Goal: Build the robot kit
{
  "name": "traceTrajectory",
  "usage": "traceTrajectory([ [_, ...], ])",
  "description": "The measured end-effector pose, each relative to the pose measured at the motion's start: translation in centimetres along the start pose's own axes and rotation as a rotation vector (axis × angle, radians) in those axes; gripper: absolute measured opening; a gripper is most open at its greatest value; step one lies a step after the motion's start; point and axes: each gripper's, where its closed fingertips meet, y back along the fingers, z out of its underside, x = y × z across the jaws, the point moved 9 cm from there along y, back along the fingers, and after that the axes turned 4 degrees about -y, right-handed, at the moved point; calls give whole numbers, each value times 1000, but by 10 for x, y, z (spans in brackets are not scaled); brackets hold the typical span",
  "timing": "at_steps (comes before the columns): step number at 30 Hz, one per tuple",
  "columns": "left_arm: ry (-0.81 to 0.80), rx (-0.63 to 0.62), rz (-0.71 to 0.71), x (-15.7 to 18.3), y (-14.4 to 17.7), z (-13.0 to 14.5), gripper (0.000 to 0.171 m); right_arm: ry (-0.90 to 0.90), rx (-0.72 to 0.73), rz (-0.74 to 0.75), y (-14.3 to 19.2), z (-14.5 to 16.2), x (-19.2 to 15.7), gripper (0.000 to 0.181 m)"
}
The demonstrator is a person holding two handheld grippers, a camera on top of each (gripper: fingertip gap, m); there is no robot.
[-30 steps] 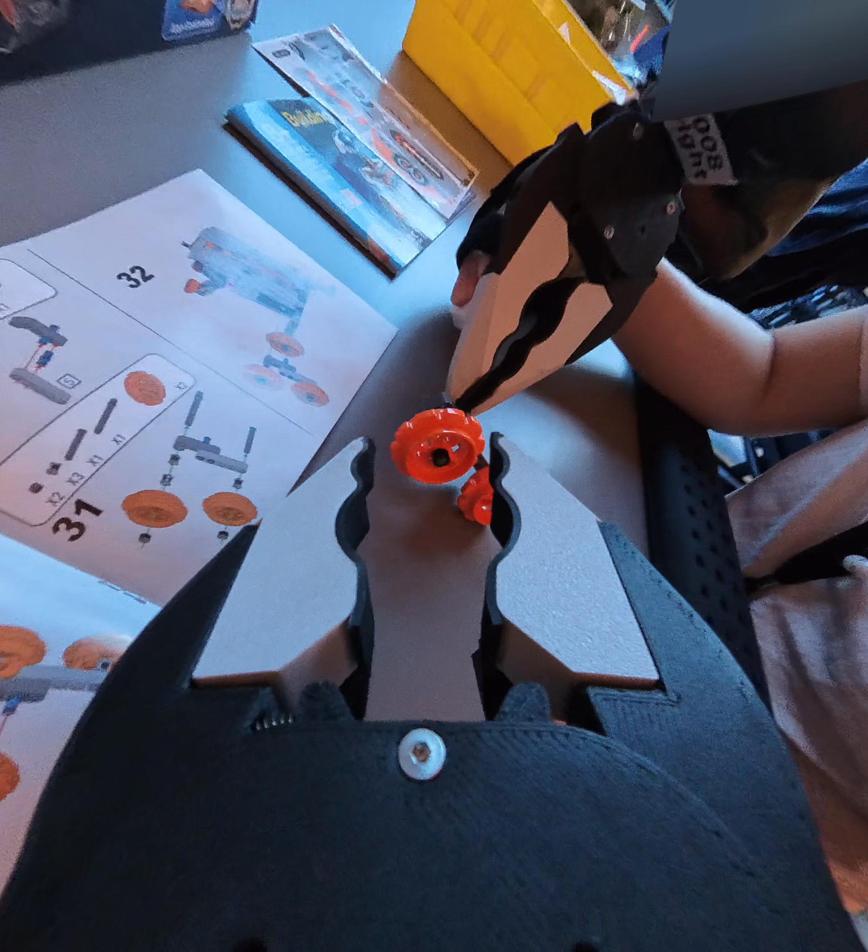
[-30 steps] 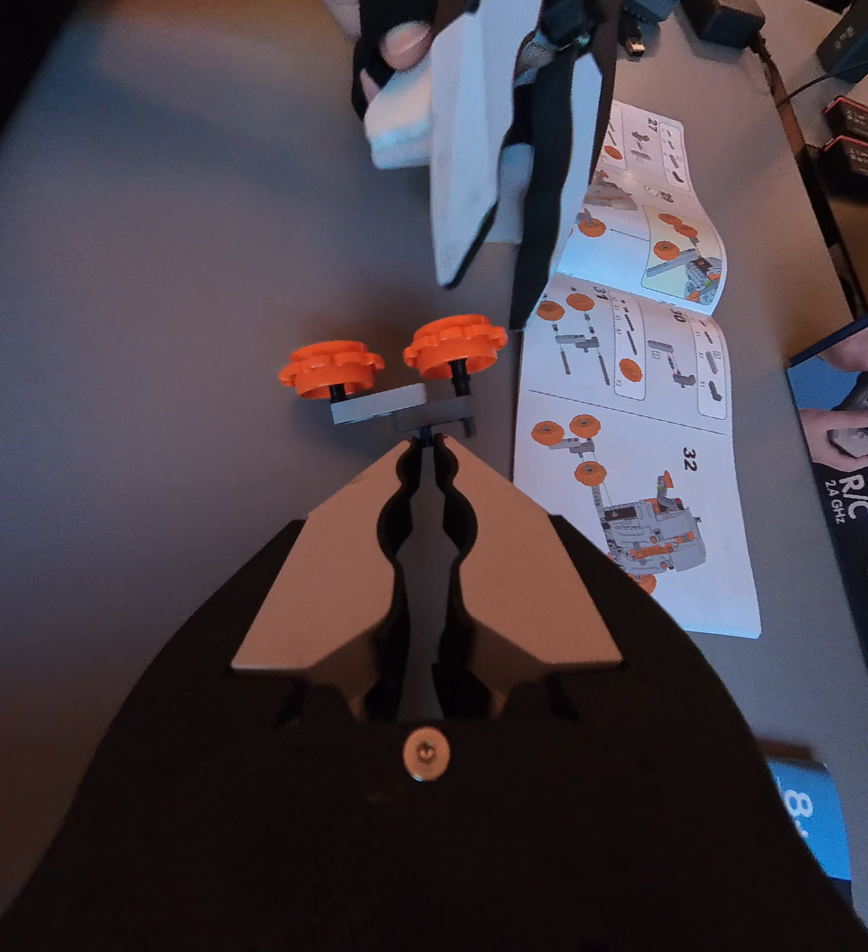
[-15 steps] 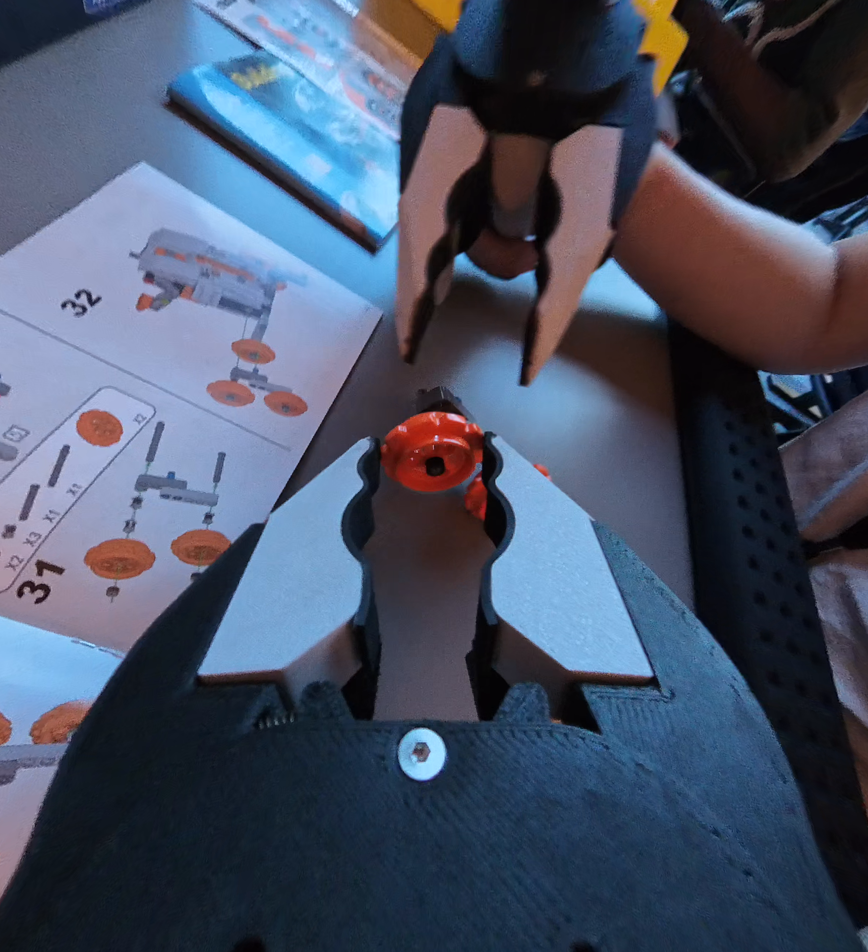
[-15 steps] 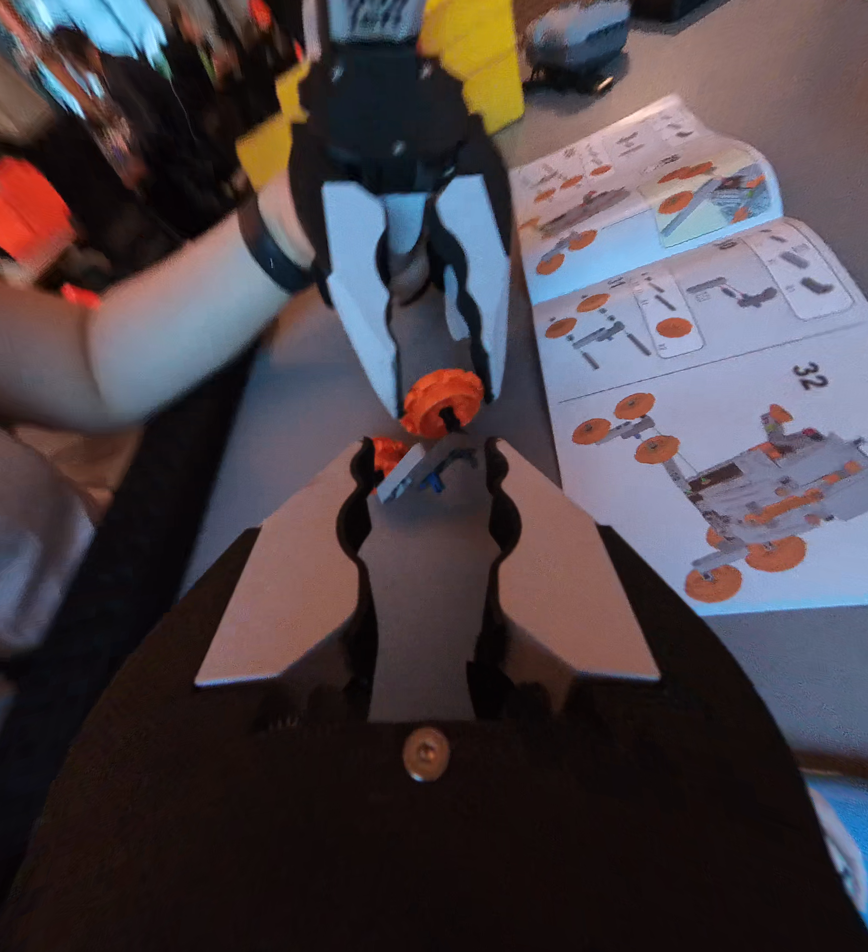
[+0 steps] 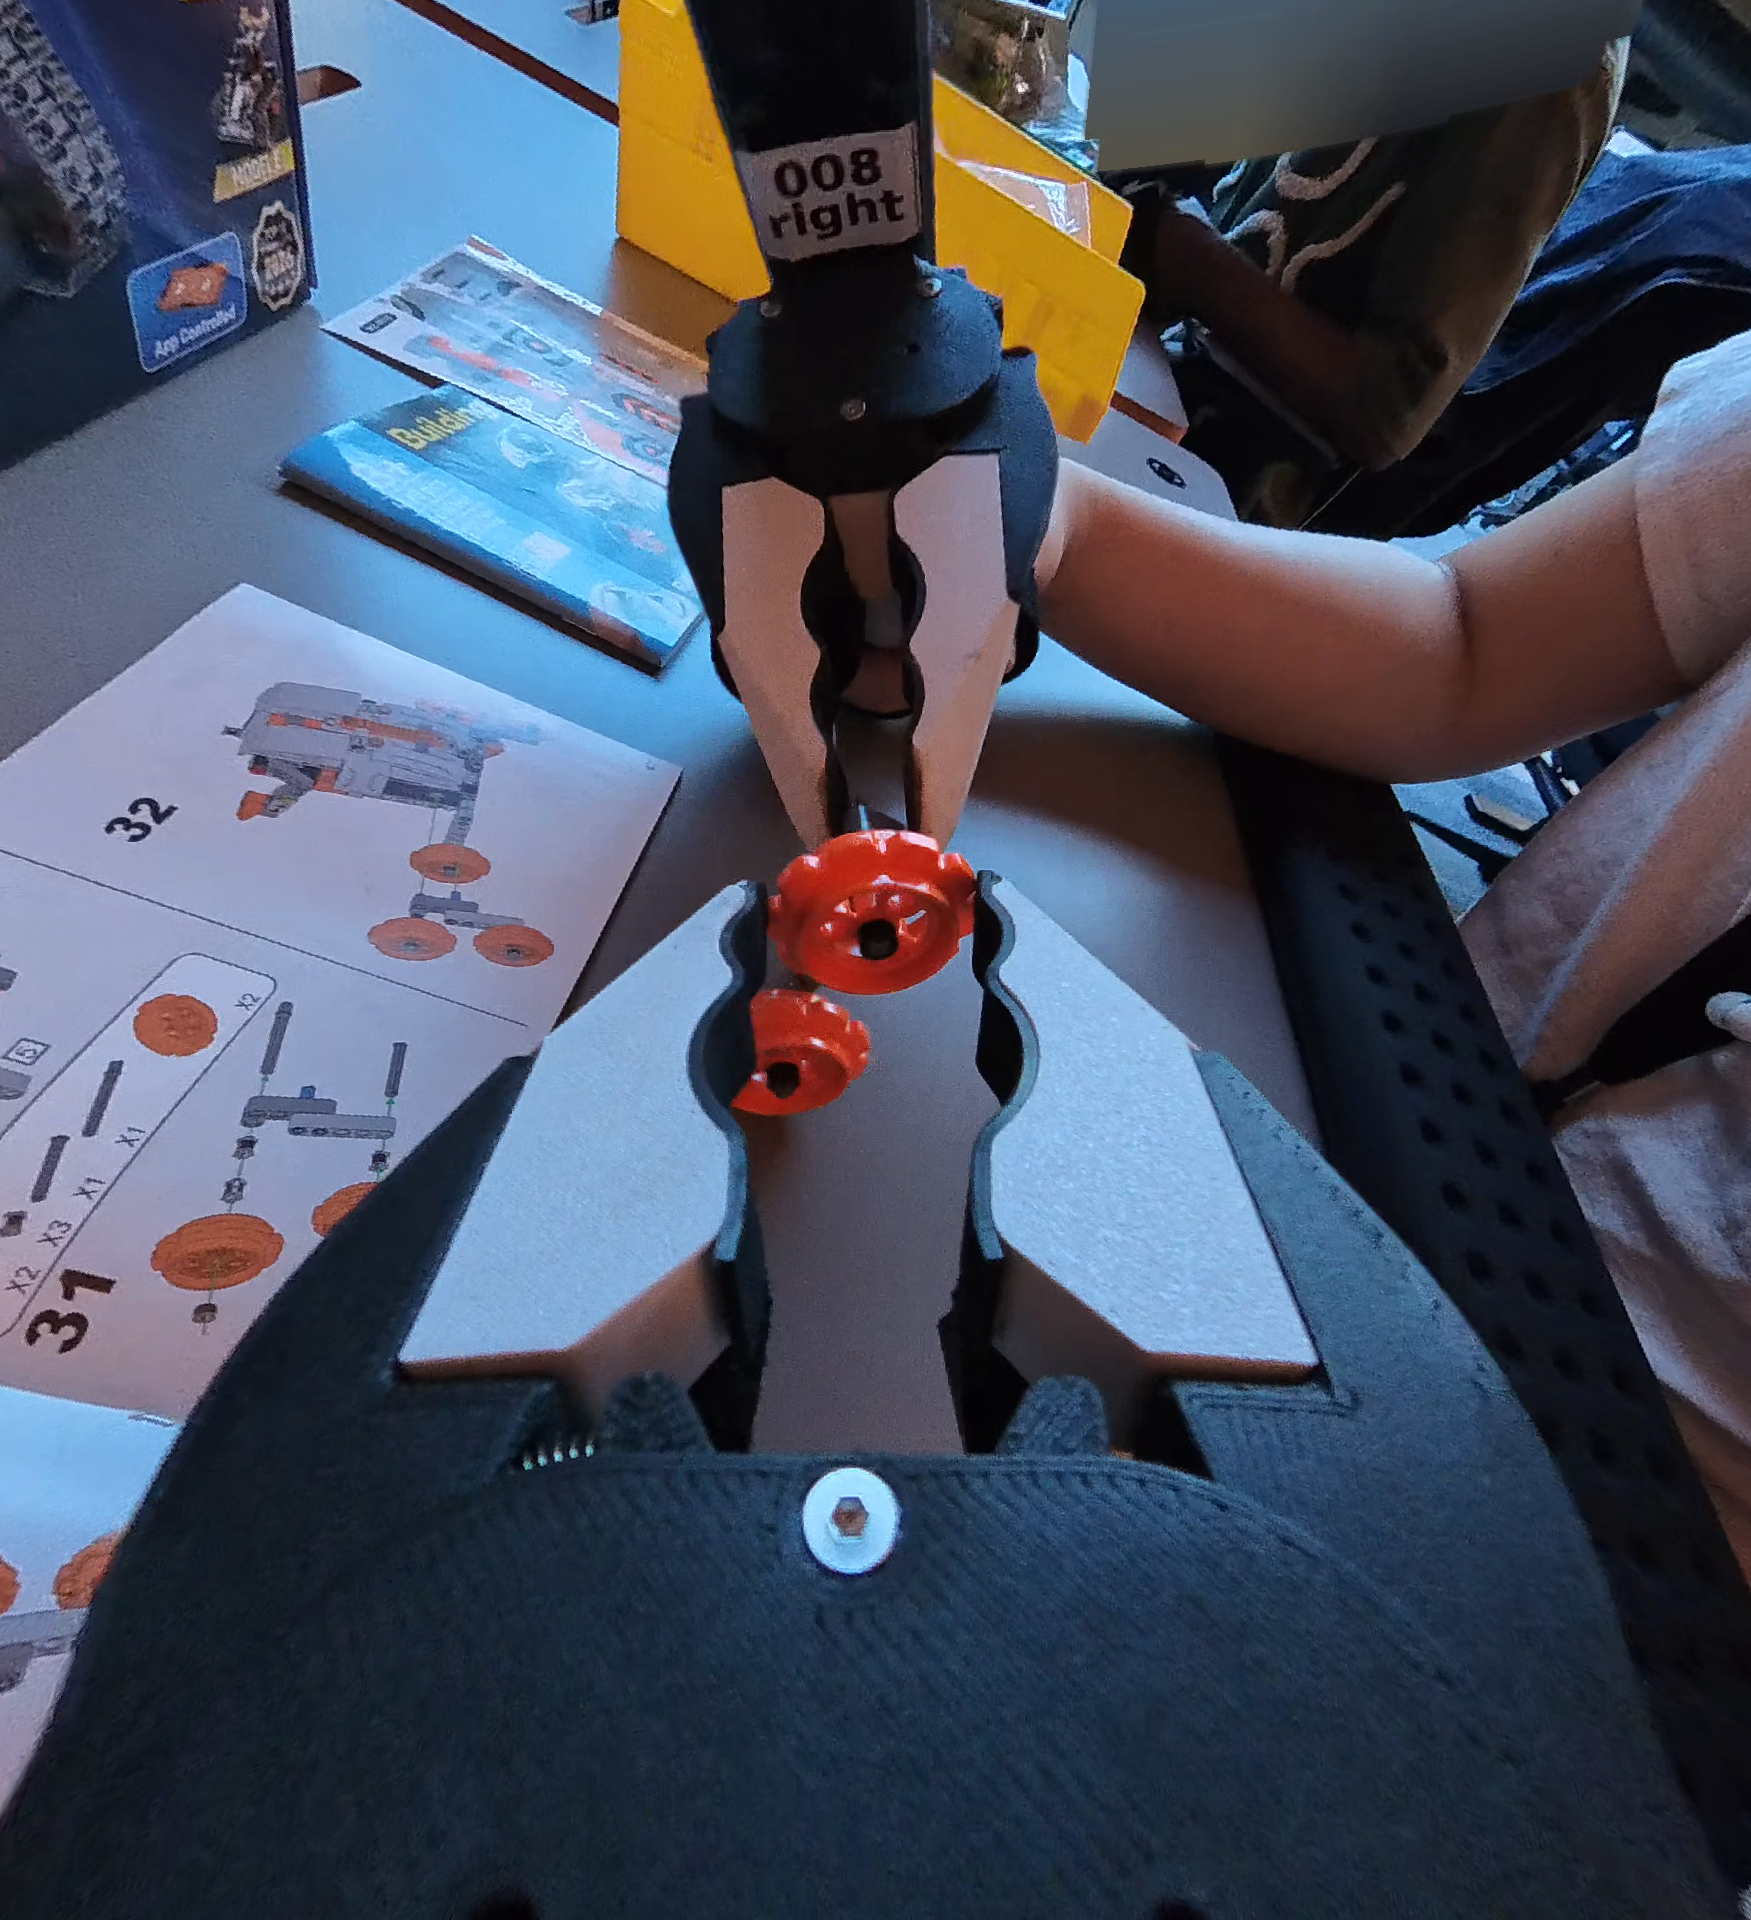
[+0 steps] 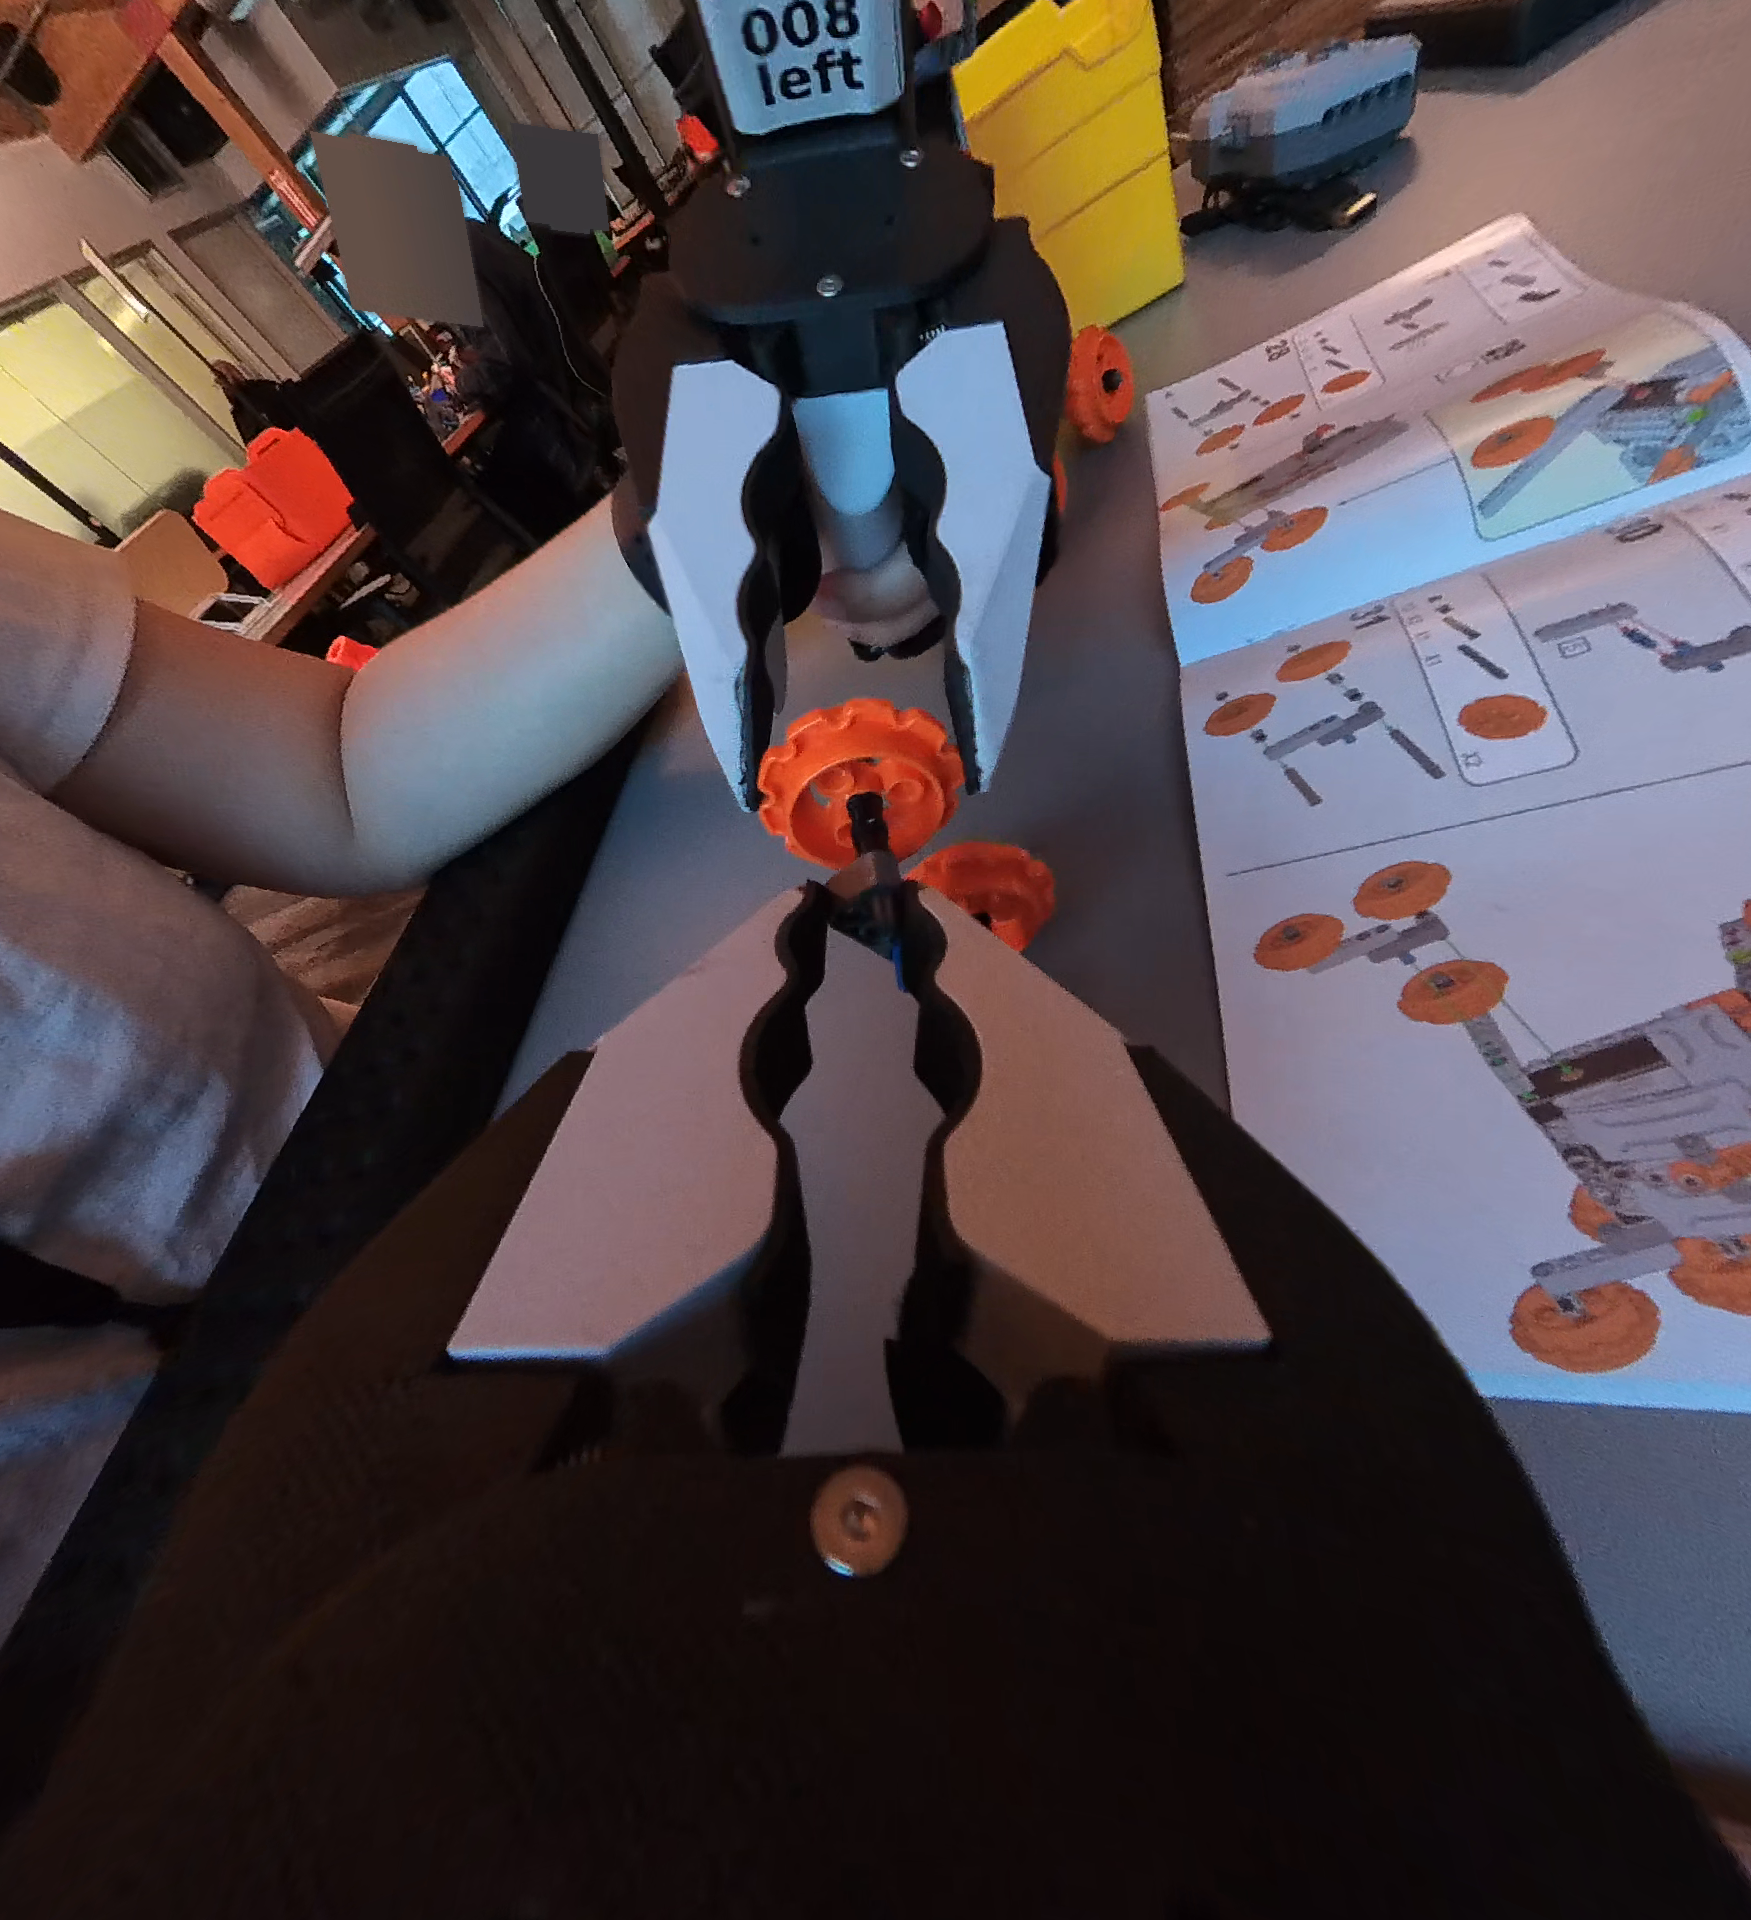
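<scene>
Grippers now meet tip to tip: the left gripper [image 5: 873, 896] has closed on the upper orange wheel [image 5: 871, 911], while the right gripper [image 6: 869, 902], half a second ago spread apart, clamps the grey axle piece [image 6: 876, 896]. Only the right wrist view shows that piece, and a loose wheel [image 6: 1097, 387] far off by the open booklet [image 6: 1536, 831]

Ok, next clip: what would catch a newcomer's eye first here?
The bright orange toothed plastic wheel, pinched between the tips of the left gripper at the centre. The right gripper meets it head-on, shut on the small grey-and-black axle piece plugged into that wheel. An open white instruction booklet lies on the grey table alongside.
</scene>
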Motion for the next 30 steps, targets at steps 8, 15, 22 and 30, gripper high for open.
traceTrajectory([
  [8, 179, 235, -10, -16, 23, -9, 56, -92, 51, -53, 18, -6, 0, 11],
  [15, 111, 343, -531, -40, 54, -12, 35, -201, 125, -116, 29, -8, 8, 10],
  [22, 80, 246, -871, -47, 66, -6, 24, -354, 251, -196, 35, -11, 20, 10],
  [30, 22, 58, -972, -52, 54, 1, 17, -461, 482, -362, 52, -18, 27, 10],
])
